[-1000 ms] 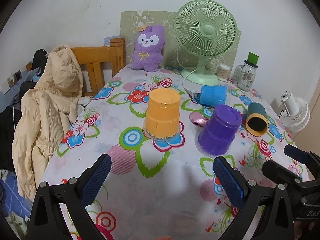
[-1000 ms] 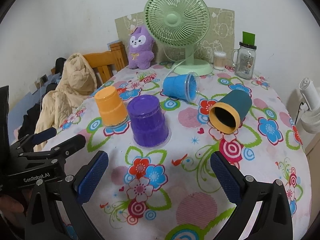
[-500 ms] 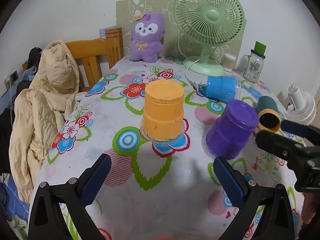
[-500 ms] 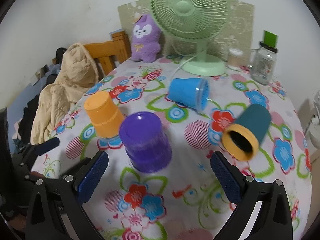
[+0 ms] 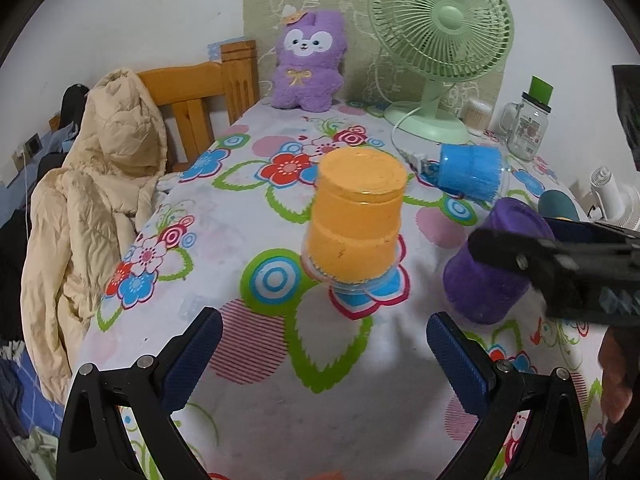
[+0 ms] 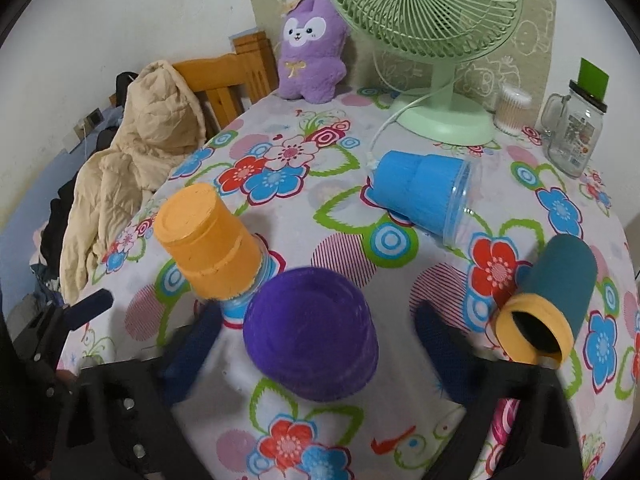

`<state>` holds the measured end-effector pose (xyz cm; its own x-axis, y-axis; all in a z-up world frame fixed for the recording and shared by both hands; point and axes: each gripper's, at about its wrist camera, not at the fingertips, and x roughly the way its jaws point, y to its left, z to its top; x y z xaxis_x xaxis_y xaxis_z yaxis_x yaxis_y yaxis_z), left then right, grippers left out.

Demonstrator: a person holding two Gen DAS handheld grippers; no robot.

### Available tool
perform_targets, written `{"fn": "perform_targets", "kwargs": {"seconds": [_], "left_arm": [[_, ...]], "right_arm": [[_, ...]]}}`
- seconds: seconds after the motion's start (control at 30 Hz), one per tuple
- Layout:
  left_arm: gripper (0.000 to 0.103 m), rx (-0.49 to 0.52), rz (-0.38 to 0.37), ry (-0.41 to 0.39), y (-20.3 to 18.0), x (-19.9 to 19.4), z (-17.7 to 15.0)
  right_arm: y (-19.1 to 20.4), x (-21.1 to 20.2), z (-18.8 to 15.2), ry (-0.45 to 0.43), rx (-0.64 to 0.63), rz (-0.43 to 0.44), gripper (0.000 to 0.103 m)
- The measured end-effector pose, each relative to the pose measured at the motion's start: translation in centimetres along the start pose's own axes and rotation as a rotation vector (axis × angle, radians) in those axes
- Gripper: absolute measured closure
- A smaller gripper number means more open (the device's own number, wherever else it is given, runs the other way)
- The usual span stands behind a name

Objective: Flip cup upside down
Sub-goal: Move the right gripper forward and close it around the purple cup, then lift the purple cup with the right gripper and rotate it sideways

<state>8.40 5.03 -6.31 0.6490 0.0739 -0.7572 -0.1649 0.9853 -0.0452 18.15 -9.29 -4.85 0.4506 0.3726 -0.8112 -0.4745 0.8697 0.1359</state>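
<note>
An orange cup (image 5: 356, 216) (image 6: 208, 240) and a purple cup (image 5: 492, 276) (image 6: 312, 336) stand upside down on the flowered tablecloth (image 5: 248, 248). A blue cup (image 5: 470, 174) (image 6: 424, 196) and a dark teal cup with a yellow rim (image 6: 548, 304) lie on their sides. My left gripper (image 5: 324, 356) is open and empty, short of the orange cup. My right gripper (image 6: 316, 344) is open with its fingers on either side of the purple cup, not touching it; in the left wrist view it (image 5: 560, 268) crosses in front of that cup.
A green desk fan (image 5: 440, 36), a purple plush toy (image 5: 306, 64), a glass jar (image 6: 576, 132) and a cotton-swab tub (image 6: 512, 110) stand at the back. A wooden chair with a beige coat (image 5: 96, 184) stands left of the table. A small white fan (image 5: 612, 196) is at the right.
Both grippers have moved forward towards the cups. My right gripper has come down around the purple cup, which now sits between its open fingers.
</note>
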Motion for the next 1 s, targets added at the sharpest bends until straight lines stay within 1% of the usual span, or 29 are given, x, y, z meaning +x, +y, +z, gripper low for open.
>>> {"fn": "perform_targets", "kwargs": {"seconds": [0.07, 0.13, 0.2, 0.27, 0.4, 0.43, 0.5, 0.63, 0.67, 0.73, 0.77, 0.83, 0.87, 0.9, 0.93, 1.0], "left_arm": [[0.0, -0.008, 0.004, -0.001, 0.4, -0.1, -0.1], [0.0, -0.016, 0.005, 0.0, 0.7, -0.3, -0.1], [0.0, -0.022, 0.002, 0.0, 0.9, -0.5, -0.2], [0.0, -0.027, -0.004, -0.004, 1.0, -0.9, -0.4], [0.0, -0.049, -0.022, -0.014, 1.1, -1.9, -1.1], [0.0, -0.057, -0.028, -0.013, 1.2, -2.2, -1.3], [0.0, -0.06, -0.038, -0.007, 1.0, -2.5, -2.0], [0.0, -0.06, -0.035, -0.002, 1.0, -3.0, -2.9], [0.0, -0.063, -0.036, 0.0, 1.0, -3.0, -3.1], [0.0, -0.067, -0.038, 0.002, 1.1, -3.3, -3.3], [0.0, -0.067, -0.036, 0.002, 1.1, -3.4, -3.4], [0.0, -0.068, -0.034, -0.001, 1.1, -3.5, -3.5], [0.0, -0.07, -0.036, -0.002, 1.0, -3.5, -3.5], [0.0, -0.074, -0.039, -0.003, 1.0, -3.5, -3.5], [0.0, -0.077, -0.043, -0.002, 0.8, -3.5, -3.5], [0.0, -0.074, -0.052, 0.002, 0.3, -3.6, -3.6]], "right_arm": [[0.2, 0.3, 0.3, 0.005, -0.009, -0.002, 0.043], [0.5, 0.2, 0.3, -0.002, -0.024, -0.013, 0.044], [0.7, -0.3, 0.4, -0.028, -0.024, -0.016, 0.046], [0.8, -1.1, 0.4, -0.077, -0.018, 0.01, 0.046], [0.9, -3.4, -0.2, -0.208, 0.031, 0.107, 0.046], [0.9, -3.5, -0.5, -0.223, 0.042, 0.116, 0.046], [0.5, -3.4, -1.7, -0.242, 0.067, 0.125, 0.046], [-0.9, -2.9, -4.7, -0.226, 0.116, 0.139, 0.046], [-1.3, -3.8, -5.9, -0.262, 0.127, 0.153, 0.046], [-1.5, -5.2, -7.6, -0.285, 0.12, 0.117, 0.046], [-1.6, -5.8, -8.5, -0.287, 0.114, 0.106, 0.046], [-2.0, -6.4, -10.0, -0.28, 0.12, 0.118, 0.046], [-2.0, -6.5, -10.6, -0.262, 0.122, 0.106, 0.047], [-1.9, -6.6, -11.0, -0.251, 0.114, 0.091, 0.055], [-1.9, -6.7, -11.3, -0.252, 0.106, 0.083, 0.058], [-1.7, -7.1, -11.8, -0.266, 0.107, 0.078, 0.059]]}}
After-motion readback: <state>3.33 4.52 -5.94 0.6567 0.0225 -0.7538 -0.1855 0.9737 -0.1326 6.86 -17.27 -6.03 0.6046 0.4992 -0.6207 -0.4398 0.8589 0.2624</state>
